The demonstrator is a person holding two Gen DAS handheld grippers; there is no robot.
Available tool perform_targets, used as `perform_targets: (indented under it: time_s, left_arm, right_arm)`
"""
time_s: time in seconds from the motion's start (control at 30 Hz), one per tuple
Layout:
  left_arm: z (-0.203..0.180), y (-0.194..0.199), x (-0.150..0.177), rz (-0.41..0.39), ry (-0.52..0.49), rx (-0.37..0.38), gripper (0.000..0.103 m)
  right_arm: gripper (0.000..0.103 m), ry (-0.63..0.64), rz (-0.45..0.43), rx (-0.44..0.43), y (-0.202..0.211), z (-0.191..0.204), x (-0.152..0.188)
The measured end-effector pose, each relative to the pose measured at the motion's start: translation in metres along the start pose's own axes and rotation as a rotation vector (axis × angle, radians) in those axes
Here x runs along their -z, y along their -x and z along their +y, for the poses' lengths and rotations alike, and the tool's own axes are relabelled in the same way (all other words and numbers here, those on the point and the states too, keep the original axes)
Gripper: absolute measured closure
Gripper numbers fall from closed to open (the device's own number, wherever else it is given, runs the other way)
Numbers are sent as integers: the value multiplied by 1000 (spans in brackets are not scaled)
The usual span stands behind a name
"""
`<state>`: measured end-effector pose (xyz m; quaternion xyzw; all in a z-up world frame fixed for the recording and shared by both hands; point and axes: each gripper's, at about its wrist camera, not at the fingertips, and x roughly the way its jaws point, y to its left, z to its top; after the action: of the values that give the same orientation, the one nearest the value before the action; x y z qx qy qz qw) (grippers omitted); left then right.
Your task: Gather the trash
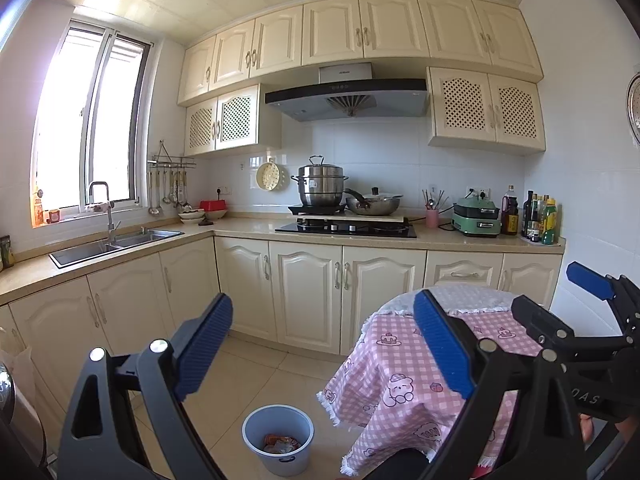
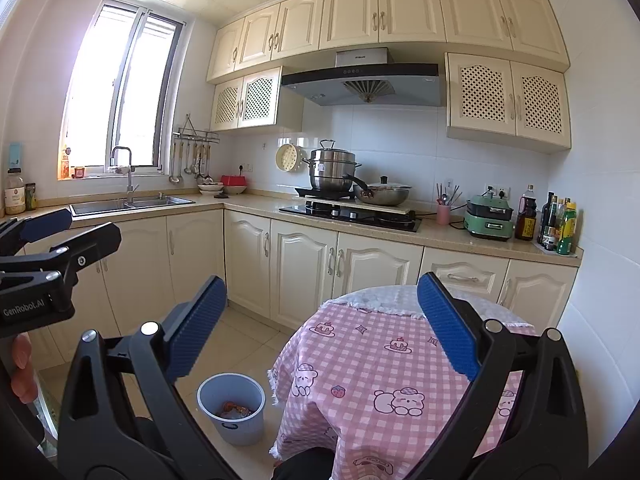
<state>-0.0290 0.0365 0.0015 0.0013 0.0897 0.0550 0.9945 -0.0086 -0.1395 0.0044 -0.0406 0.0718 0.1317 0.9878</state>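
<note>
A pale blue bin [image 1: 278, 444] stands on the tiled floor left of a round table [image 1: 404, 364] with a pink checked cloth. Crumpled wrappers [image 1: 281, 443] lie inside it. The bin also shows in the right wrist view [image 2: 231, 408], with the wrappers [image 2: 235, 410] and the table [image 2: 384, 364]. My left gripper [image 1: 322, 354] is open and empty, held high above the bin and the table's left edge. My right gripper [image 2: 322, 328] is open and empty above the table. The right gripper shows at the right of the left wrist view [image 1: 592, 300], and the left gripper at the left of the right wrist view [image 2: 60, 236].
Cream base cabinets [image 1: 304, 288] run along the far wall under a counter with a hob [image 1: 348, 228], pots, a green appliance [image 1: 476, 218] and bottles [image 1: 540, 220]. A sink [image 1: 116, 242] sits under the window at left. Tiled floor [image 1: 240, 376] lies between cabinets and table.
</note>
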Motion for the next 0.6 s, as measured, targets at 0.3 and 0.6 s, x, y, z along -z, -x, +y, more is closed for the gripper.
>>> perform_targets:
  time_s: [0.3,0.6]
  left_arm:
    - [1,-1,1,5,0,1,13]
    - [0,-1,1,8,1,3,13]
  right_arm:
    - [8,-1,9,-5,-2,1,1]
    - [8,0,11,-7,-3,1,2]
